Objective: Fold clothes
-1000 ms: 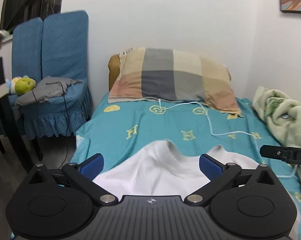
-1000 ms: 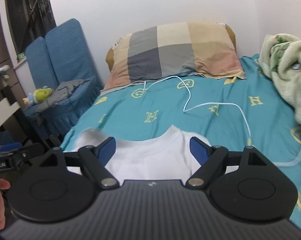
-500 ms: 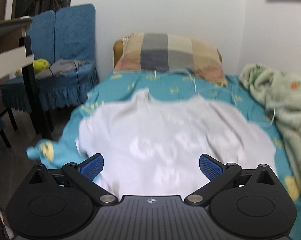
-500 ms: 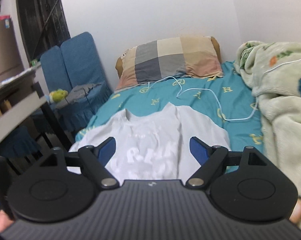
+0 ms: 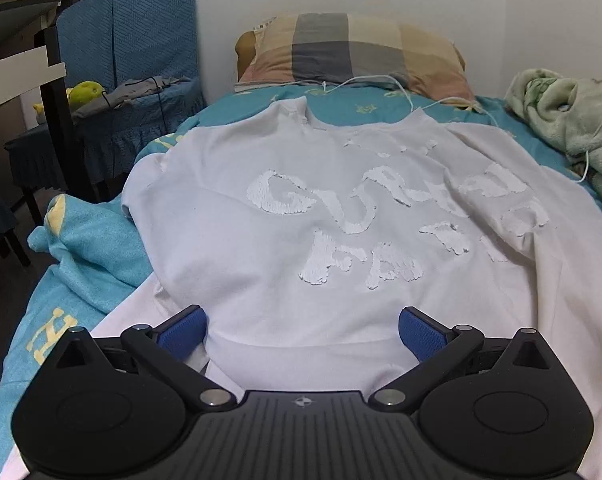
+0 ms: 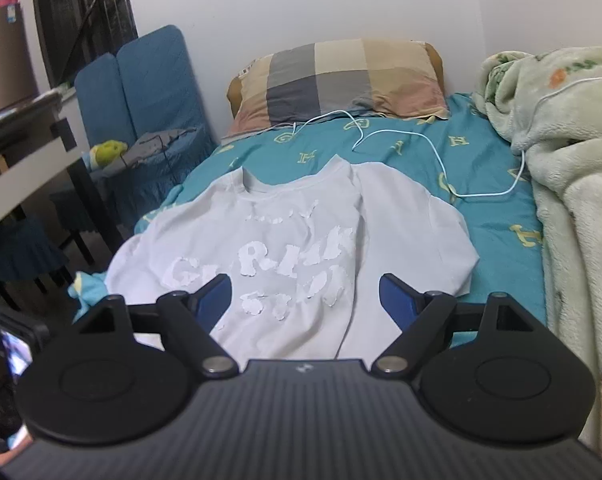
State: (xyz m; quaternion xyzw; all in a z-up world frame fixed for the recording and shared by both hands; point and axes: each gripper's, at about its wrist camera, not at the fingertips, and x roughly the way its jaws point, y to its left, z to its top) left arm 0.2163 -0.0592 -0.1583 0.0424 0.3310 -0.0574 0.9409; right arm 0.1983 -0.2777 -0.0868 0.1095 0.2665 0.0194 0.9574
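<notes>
A white T-shirt (image 5: 261, 240) with raised white lettering lies spread face up on the teal bed sheet (image 5: 81, 256), collar toward the pillow. It also shows in the right wrist view (image 6: 285, 232), with its right sleeve (image 6: 421, 240) laid out flat. My left gripper (image 5: 303, 330) is open and empty, low over the shirt's hem. My right gripper (image 6: 305, 296) is open and empty, higher and further back, above the shirt's lower half.
A checked pillow (image 5: 357, 52) lies at the head of the bed. A white cable (image 6: 441, 152) runs across the sheet. A green fleece blanket (image 6: 573, 184) is heaped on the right. Blue chairs (image 5: 141, 60) and a dark table (image 5: 29, 72) stand at the left.
Both grippers have pulled back toward the foot of the bed. The shirt, bunched near the grippers a second ago, now lies spread out flat and free of both.
</notes>
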